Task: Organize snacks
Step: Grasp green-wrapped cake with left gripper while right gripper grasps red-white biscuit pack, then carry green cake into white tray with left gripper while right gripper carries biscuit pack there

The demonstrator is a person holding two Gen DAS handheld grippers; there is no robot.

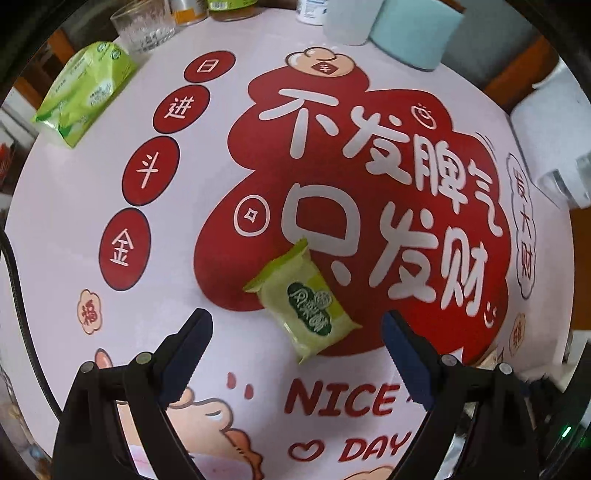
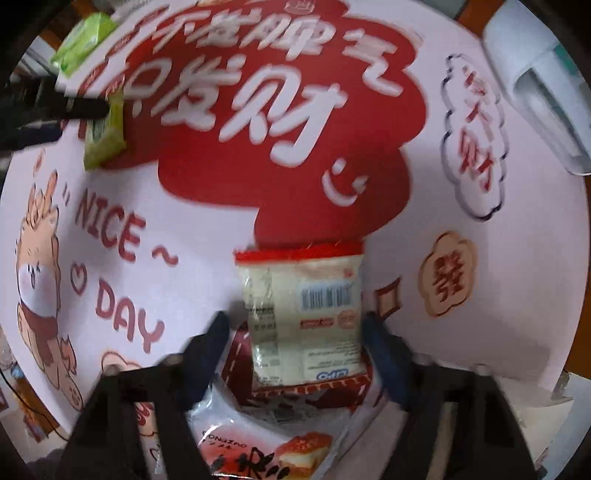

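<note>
A small green snack packet lies flat on the printed red-and-white table mat. My left gripper points down over it, open, with one dark finger on each side of the packet's near end and not touching it. In the right wrist view a white packet with red ends and a barcode lies between the fingers of my right gripper. A narrow gap shows at the left finger, so the gripper is open around it. The green packet also shows at far left, beside the left gripper's black fingers.
Under and near the white packet lie a red wrapper and a snack bag with a cake picture. A large green bag, a glass, a pale blue roll and a white appliance line the mat's edges.
</note>
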